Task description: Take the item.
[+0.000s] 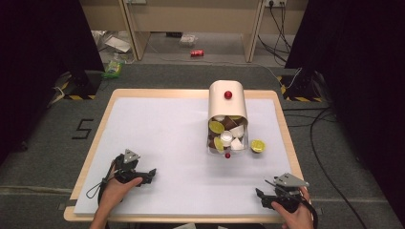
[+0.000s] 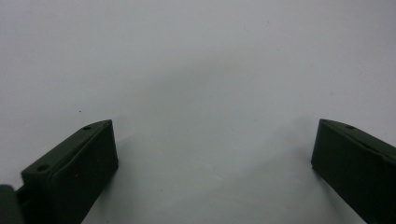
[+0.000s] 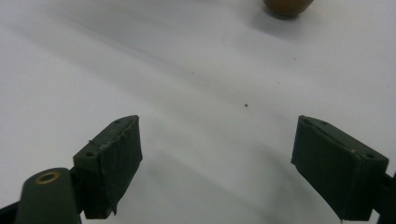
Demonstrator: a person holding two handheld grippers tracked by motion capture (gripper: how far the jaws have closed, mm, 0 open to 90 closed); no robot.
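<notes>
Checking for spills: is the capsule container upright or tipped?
Tipped: the capsule container lies on its side, mouth toward the person, one capsule out beside it.

Legible marks: one numeral.
A black "5" [image 1: 82, 129] is marked on the grey floor [image 1: 43, 157], just left of the table [image 1: 95, 143]. The red can [image 1: 197, 53] on the floor beyond the table is too small for its print to be read.

Both hands rest low and well apart, left hand-held gripper [image 1: 152, 172] and right hand-held gripper [image 1: 258, 193] each gaping wide.
</notes>
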